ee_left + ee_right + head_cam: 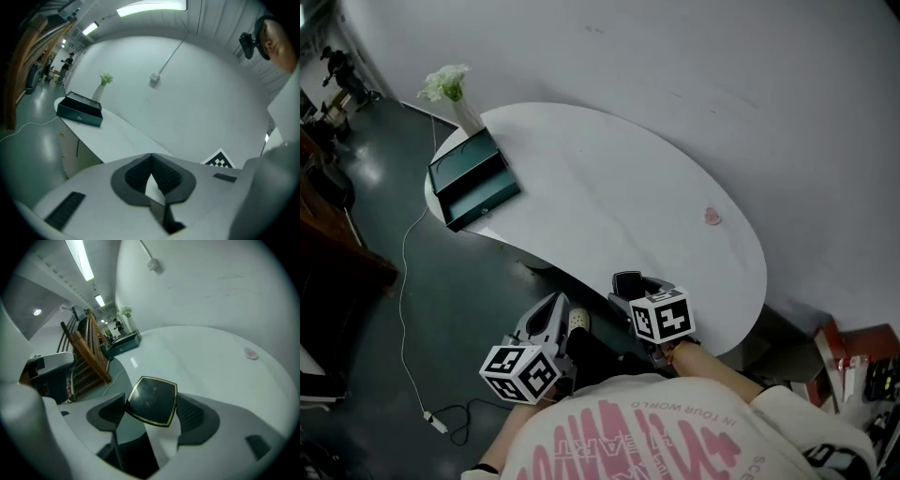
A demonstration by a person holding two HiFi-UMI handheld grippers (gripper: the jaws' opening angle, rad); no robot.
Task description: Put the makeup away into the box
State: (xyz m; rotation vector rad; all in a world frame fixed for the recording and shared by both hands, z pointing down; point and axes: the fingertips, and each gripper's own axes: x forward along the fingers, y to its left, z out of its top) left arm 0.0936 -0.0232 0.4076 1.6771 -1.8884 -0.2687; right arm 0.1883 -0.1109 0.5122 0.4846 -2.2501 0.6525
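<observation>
Early going, seemingly. Across table, at far left end: open box. At near edge: right gripper clamped on black compact, left gripper pinched together, empty. Yet to do: carry across, drop in; perhaps pink bit near right edge too.

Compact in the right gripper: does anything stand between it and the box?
Nothing visible. The table between compact and box lies bare; the vase stands beyond the box, the pink item far off that path.
</observation>
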